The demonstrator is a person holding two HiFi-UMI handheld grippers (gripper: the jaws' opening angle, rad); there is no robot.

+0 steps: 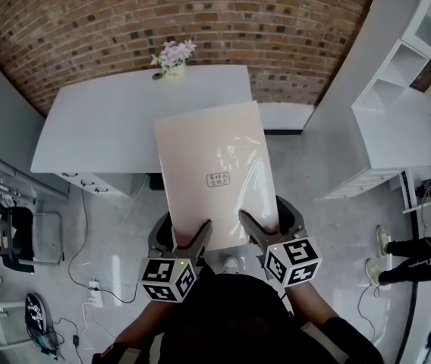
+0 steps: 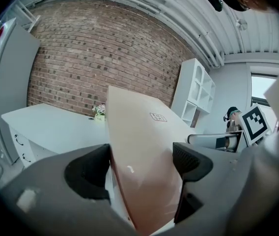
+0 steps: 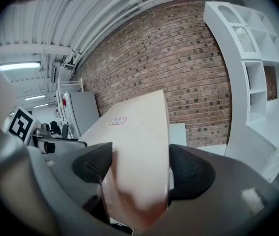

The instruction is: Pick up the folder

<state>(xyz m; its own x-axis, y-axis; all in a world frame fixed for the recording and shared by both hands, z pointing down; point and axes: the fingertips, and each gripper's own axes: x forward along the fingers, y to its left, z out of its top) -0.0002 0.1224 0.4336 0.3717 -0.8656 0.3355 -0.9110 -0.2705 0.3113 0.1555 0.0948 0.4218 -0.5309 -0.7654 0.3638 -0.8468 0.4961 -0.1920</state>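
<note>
the right gripper (image 3: 137, 168) has its jaws clamped on the near edge of the pale folder (image 3: 139, 132), before a brick wall (image 3: 188, 68) and white shelves (image 3: 257, 58).

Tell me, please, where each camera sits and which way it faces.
Head view: on the person's head, looking steeply down at the folder and table; both forearms show.
Left gripper view: on the left tongs, facing the brick wall; its jaws clamp the folder.
Right gripper view: on the right tongs, facing the same wall; jaws likewise.
All share the folder.
</note>
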